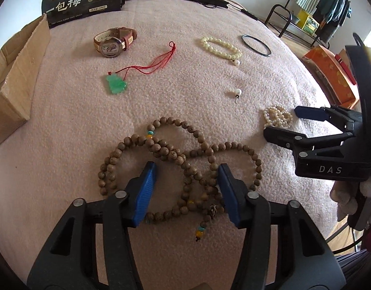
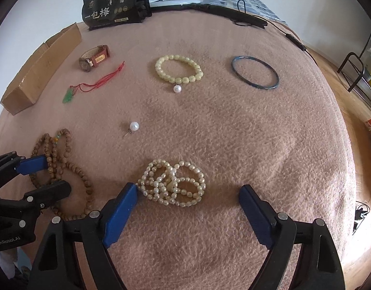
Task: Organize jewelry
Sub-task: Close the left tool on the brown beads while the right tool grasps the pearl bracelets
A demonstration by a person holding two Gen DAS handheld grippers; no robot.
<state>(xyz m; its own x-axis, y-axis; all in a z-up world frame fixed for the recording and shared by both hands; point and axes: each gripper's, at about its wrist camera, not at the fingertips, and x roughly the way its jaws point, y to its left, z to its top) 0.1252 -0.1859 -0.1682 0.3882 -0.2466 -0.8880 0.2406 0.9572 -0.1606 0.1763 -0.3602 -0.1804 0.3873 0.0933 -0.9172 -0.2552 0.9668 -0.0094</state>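
Observation:
Jewelry lies spread on a pink blanket (image 1: 197,91). My left gripper (image 1: 187,169) is open, low over a long wooden bead necklace (image 1: 166,149), its blue pads on either side of the strands. My right gripper (image 2: 189,191) is open around a bunched pearl strand (image 2: 172,183), left pad touching it; the gripper also shows in the left wrist view (image 1: 282,123). Farther off lie a green jade pendant on red cord (image 1: 115,84), a watch (image 1: 113,42), a cream bead bracelet (image 2: 178,70), a dark bangle (image 2: 255,72) and a pearl stud (image 2: 133,126).
An open cardboard box (image 1: 14,77) stands at the left edge. A black printed bag (image 1: 81,0) stands at the back, with a black strap and cable (image 2: 233,12) beside it. An orange box (image 1: 330,72) and a clothes rack are beyond the blanket's right side.

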